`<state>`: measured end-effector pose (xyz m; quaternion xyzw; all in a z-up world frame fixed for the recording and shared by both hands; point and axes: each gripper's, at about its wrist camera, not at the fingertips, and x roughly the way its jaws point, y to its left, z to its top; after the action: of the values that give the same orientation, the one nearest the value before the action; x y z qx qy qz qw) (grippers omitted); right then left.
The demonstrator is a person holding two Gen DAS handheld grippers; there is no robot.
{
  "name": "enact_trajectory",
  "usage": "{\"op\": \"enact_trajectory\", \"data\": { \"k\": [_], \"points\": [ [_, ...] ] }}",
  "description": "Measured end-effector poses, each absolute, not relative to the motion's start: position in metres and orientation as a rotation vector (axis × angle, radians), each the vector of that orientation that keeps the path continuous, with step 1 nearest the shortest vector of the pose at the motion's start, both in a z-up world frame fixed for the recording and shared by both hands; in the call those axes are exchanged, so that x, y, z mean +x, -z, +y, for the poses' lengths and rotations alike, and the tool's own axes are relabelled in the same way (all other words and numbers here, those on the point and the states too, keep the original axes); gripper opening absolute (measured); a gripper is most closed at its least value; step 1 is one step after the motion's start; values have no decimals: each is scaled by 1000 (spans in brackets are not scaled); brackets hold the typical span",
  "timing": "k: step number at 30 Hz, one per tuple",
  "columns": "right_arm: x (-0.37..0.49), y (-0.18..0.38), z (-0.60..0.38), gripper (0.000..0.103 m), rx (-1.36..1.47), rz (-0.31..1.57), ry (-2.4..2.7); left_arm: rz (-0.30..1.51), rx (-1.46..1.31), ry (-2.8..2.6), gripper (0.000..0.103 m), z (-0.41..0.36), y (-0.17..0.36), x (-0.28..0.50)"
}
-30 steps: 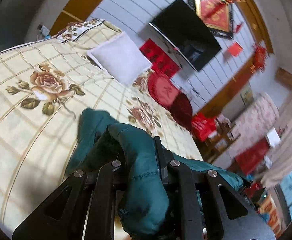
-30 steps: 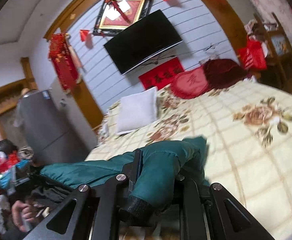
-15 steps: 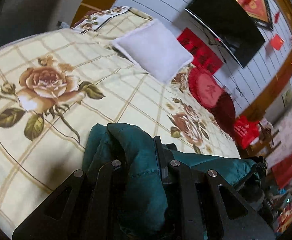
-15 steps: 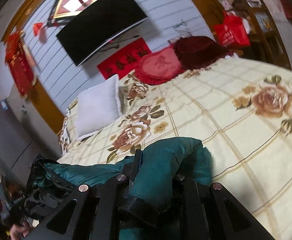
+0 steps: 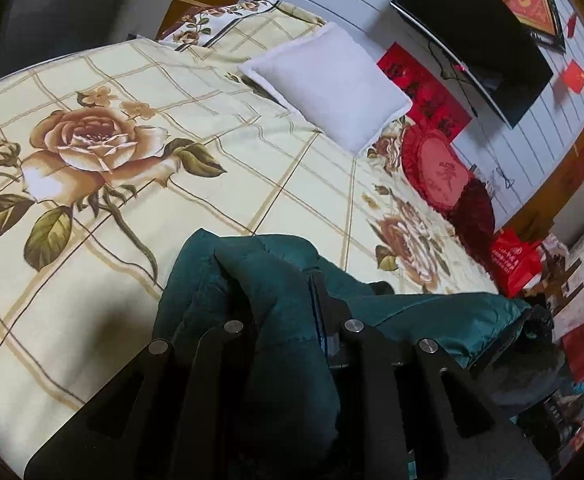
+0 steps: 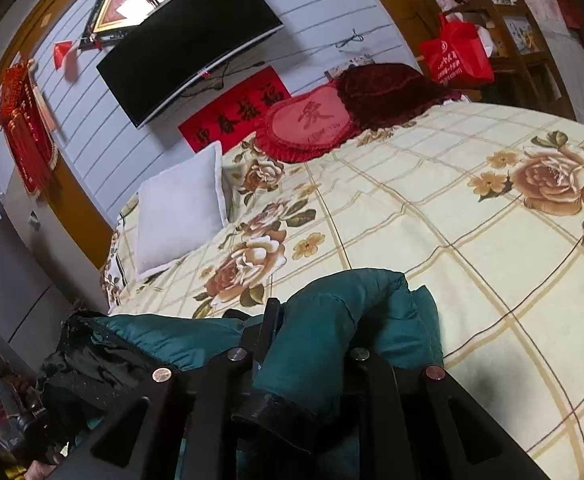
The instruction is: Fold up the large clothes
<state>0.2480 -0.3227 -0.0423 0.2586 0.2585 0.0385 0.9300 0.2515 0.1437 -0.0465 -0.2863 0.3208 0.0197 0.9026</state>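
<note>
Both tongs pinch the teal jacket (image 5: 276,320); only the right view shows its black cuff (image 6: 276,410).

Both grippers have dropped closer to the bed (image 5: 252,168), so the wall television has slid toward the top of each view. The teal jacket (image 5: 276,312), hanging above the bedspread a second ago, now rests bunched on it. The left gripper (image 5: 292,320) is starting to open.

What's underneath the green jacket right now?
Under the green jacket lies the rose-print bedspread, visible all around it. The spread directly beneath, and most of both grippers' fingers, are covered by the fabric.
</note>
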Motion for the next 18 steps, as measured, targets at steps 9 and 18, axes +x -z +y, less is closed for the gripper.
{"op": "enact_trajectory", "data": {
  "k": [9, 18],
  "points": [
    [257, 54, -318, 19, 520, 566, -53, 672, -553, -41, 17, 140, 54, 259],
    [258, 59, -319, 22, 541, 572, -65, 666, -529, -53, 18, 137, 56, 260]
  ]
}}
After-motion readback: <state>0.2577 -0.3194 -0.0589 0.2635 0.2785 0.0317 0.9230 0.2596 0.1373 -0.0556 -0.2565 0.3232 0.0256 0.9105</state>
